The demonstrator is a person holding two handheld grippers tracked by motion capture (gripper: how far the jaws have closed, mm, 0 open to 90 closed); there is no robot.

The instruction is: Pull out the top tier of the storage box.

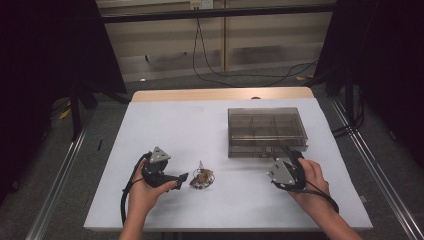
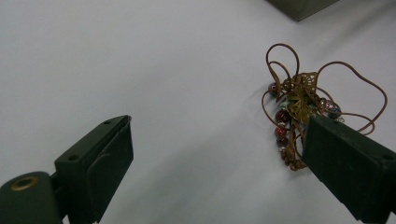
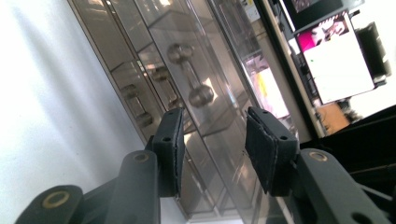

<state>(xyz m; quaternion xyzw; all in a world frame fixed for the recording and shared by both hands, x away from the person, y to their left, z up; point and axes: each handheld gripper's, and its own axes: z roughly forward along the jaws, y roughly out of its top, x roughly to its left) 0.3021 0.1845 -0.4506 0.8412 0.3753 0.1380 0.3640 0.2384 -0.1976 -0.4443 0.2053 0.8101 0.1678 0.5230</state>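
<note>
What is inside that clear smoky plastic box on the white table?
Through the lid of the clear smoky plastic box, dividers marking several compartments show. They look empty, but reflections and tint hide the bottoms, so small items could go unseen.

**Tangled necklace beside a clear box**

A brown cord necklace [image 2: 303, 100] with red and blue beads and a brass filigree pendant lies bunched on the white table. Well apart to its right sits a smoky clear plastic box [image 1: 266, 131], lid closed, compartments inside.
</note>
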